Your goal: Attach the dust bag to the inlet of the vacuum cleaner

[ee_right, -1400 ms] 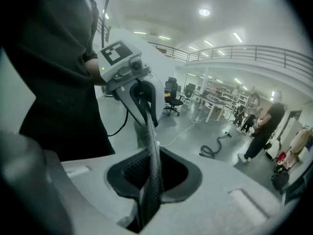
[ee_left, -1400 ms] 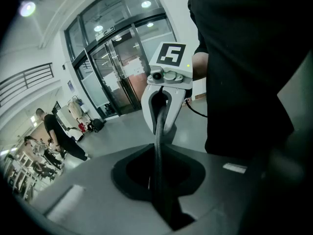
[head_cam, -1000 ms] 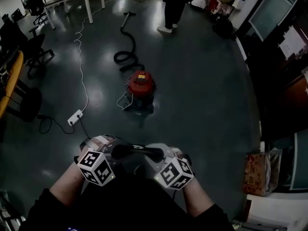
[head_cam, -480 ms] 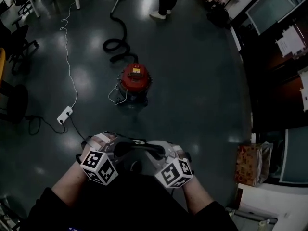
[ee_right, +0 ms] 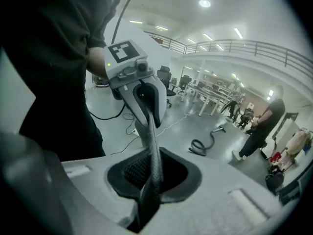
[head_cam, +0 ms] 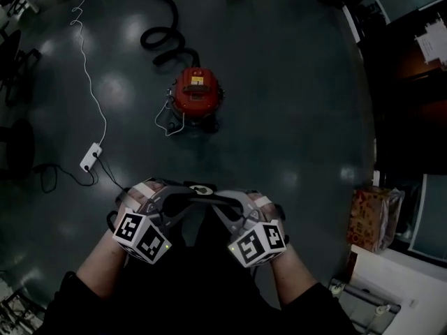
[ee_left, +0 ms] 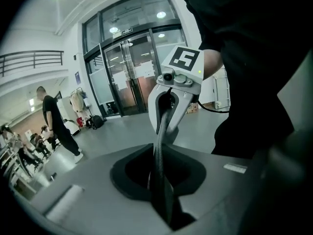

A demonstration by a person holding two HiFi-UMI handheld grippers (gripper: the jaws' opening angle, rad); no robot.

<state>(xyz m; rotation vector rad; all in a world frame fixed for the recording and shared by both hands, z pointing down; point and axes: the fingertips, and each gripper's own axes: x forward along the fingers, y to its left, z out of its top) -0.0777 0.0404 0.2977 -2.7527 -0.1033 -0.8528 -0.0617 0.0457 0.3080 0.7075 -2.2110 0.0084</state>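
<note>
- My left tongs (head_cam: pixel 170 199) were clamped on one end of the dust bag (head_cam: pixel 201 190), whose thin dark edge ran straight out from between the jaws.
- My right tongs (head_cam: pixel 230 202) pinched the opposite end, so the bag's rim spanned the gap between the two facing tips.
- The red vacuum cleaner (head_cam: pixel 195 93) stood on the floor well ahead of both tongs, apart from the bag, with its black hose (head_cam: pixel 164 39) coiled beyond it.
- A white power strip (head_cam: pixel 91 157) lay ahead of the left tongs, towards their outer side.
</note>
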